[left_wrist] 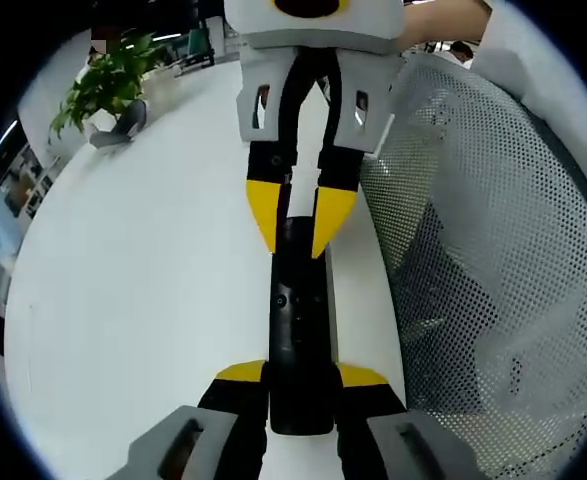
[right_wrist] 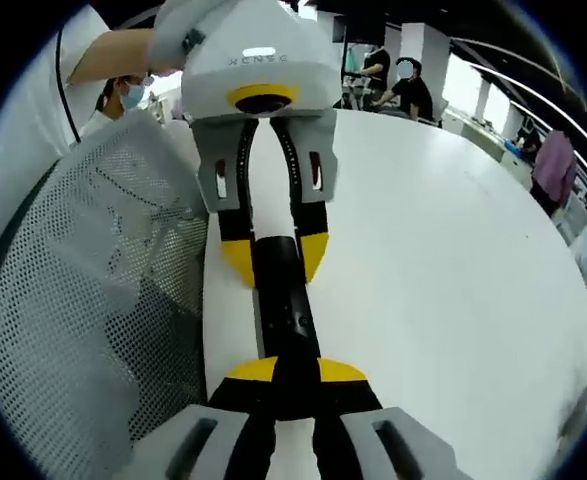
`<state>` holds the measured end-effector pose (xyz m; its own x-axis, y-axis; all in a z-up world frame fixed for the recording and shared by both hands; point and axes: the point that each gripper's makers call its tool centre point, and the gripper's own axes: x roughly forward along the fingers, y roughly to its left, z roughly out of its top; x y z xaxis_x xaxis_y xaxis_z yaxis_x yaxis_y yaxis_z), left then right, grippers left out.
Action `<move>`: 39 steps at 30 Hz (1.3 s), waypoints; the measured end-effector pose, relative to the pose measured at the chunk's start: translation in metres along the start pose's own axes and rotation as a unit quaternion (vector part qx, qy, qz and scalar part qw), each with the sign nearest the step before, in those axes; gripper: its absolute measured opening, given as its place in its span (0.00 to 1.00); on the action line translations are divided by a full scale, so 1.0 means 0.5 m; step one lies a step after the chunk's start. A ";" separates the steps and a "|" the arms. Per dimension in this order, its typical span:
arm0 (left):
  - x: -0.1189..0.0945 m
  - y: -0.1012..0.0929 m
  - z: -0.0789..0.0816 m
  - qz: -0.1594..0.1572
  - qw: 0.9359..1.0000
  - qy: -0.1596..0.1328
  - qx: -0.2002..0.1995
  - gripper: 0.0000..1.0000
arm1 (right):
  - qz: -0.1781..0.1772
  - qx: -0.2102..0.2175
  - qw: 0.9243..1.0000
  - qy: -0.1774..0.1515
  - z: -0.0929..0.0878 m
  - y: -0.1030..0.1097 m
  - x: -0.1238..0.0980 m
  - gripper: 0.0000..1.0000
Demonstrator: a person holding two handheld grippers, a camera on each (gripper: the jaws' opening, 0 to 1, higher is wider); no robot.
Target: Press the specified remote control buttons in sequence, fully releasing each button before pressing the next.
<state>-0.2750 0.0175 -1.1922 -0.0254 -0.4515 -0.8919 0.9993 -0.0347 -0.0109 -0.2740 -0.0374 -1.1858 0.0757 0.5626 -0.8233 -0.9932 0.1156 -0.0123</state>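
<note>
So the long black bar-shaped remote control point(left_wrist: 298, 335) lies flat on the round white table point(left_wrist: 143, 280), with the left gripper point(left_wrist: 301, 378) at one end and the right gripper point(left_wrist: 298, 225) at the other, facing each other. A grey perforated mesh chair back point(left_wrist: 483, 260) sits just beside the table edge, and a green potted plant point(left_wrist: 108, 85) stands at the far rim.

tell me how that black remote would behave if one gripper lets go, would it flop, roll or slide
The remote looks like a stiff, slim bar, so it probably would not flop. Its flat faces make rolling unlikely. Held between the left gripper and the right gripper, its glossy casing may slip, and it could pivot down if one end is released.
</note>
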 end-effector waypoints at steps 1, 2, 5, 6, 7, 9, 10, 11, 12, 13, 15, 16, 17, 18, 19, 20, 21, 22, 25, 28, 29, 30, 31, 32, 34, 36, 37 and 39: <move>0.000 0.000 0.000 0.000 1.000 0.000 0.000 0.24 | 0.001 -0.006 1.000 -0.012 0.010 -0.001 -0.002 0.09; 0.000 0.000 0.000 0.000 1.000 -0.001 -0.001 0.24 | 0.003 -0.001 1.000 -0.005 0.006 0.001 -0.004 0.09; 0.000 0.000 0.000 0.001 1.000 -0.007 -0.003 0.24 | 0.010 -0.039 0.999 0.009 0.006 0.004 -0.003 0.09; -0.001 0.000 0.000 0.001 1.000 -0.011 -0.003 0.24 | 0.016 -0.058 0.998 0.019 0.005 0.005 -0.002 0.09; -0.001 0.000 -0.001 0.001 1.000 -0.013 -0.003 0.24 | 0.019 -0.066 0.997 0.026 0.005 0.006 -0.001 0.08; 0.000 0.000 -0.001 0.002 1.000 -0.018 -0.006 0.24 | 0.032 -0.065 0.996 0.047 0.005 0.006 0.001 0.08; 0.000 0.000 0.000 0.002 1.000 -0.020 -0.005 0.24 | 0.041 -0.069 0.995 0.059 0.005 0.006 0.002 0.08; 0.000 0.000 0.000 0.002 1.000 -0.020 -0.006 0.24 | 0.044 -0.077 0.994 0.068 0.005 0.007 0.003 0.08; 0.001 -0.001 0.001 0.002 1.000 -0.021 -0.005 0.24 | 0.050 -0.083 0.992 0.075 0.006 0.006 0.004 0.08; 0.001 -0.001 0.001 0.002 1.000 -0.021 -0.004 0.24 | 0.053 -0.067 0.993 0.081 0.006 0.005 0.005 0.08; 0.001 -0.001 0.002 0.001 1.000 -0.021 -0.004 0.24 | 0.057 -0.072 0.992 0.084 0.006 0.005 0.006 0.08; 0.001 -0.001 0.002 0.000 1.000 -0.021 -0.003 0.24 | 0.057 -0.070 0.992 0.084 0.006 0.005 0.006 0.08; 0.002 -0.002 0.002 0.000 1.000 -0.022 -0.002 0.24 | 0.052 -0.069 0.993 0.077 0.002 0.007 0.004 0.08; 0.002 -0.002 0.002 0.000 1.000 -0.024 -0.002 0.24 | 0.050 -0.065 0.994 0.071 0.002 0.008 0.003 0.08; 0.002 -0.002 0.002 0.000 1.000 -0.026 -0.003 0.24 | 0.039 -0.053 0.997 0.046 0.006 0.006 0.003 0.08; 0.001 -0.002 0.002 0.001 1.000 -0.027 -0.003 0.24 | 0.034 -0.051 0.998 0.025 0.006 0.005 0.003 0.08; 0.001 -0.003 0.002 0.001 1.000 -0.031 -0.005 0.24 | 0.025 -0.039 0.999 -0.014 0.007 0.005 0.000 0.09; 0.001 -0.003 0.002 0.002 0.999 -0.034 -0.006 0.24 | 0.021 -0.034 0.999 -0.037 0.005 0.006 -0.003 0.09; 0.001 -0.002 0.003 0.003 0.999 -0.040 -0.008 0.24 | 0.008 0.015 0.995 -0.094 0.007 0.003 -0.004 0.09; 0.002 -0.002 0.004 0.004 0.999 -0.041 -0.007 0.24 | 0.004 -0.008 0.995 -0.101 0.019 0.007 0.003 0.10; 0.002 -0.002 0.005 0.003 0.999 -0.041 -0.007 0.24 | 0.007 -0.019 0.995 -0.096 0.020 0.008 0.004 0.10; 0.002 -0.002 0.005 0.003 0.999 -0.042 -0.008 0.24 | 0.011 -0.028 0.996 -0.083 0.020 0.008 0.005 0.10; 0.002 -0.002 0.005 0.003 0.999 -0.042 -0.008 0.24 | 0.012 -0.030 0.996 -0.081 0.020 0.010 0.005 0.09; 0.002 -0.002 0.006 0.003 0.999 -0.043 -0.008 0.24 | 0.015 -0.040 0.996 -0.077 0.018 0.009 0.005 0.09; 0.002 -0.002 0.006 0.004 0.999 -0.046 -0.010 0.24 | 0.021 -0.040 0.996 -0.072 0.018 0.009 0.004 0.08; 0.002 -0.002 0.007 0.004 0.999 -0.049 -0.010 0.24 | 0.031 -0.044 0.997 -0.046 0.015 0.009 0.003 0.06; 0.002 -0.002 0.007 0.004 0.999 -0.049 -0.010 0.24 | 0.032 -0.052 0.997 -0.036 0.013 0.009 0.002 0.05; 0.002 -0.002 0.007 0.002 0.999 -0.049 -0.008 0.24 | 0.032 -0.049 0.998 -0.022 0.016 0.010 0.006 0.05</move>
<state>-0.2760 0.0139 -1.1917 -0.0233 -0.5359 -0.8439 0.9997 -0.0186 -0.0158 -0.2778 -0.0288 -1.1838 0.0126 0.6027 -0.7979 -0.9999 -0.0013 -0.0168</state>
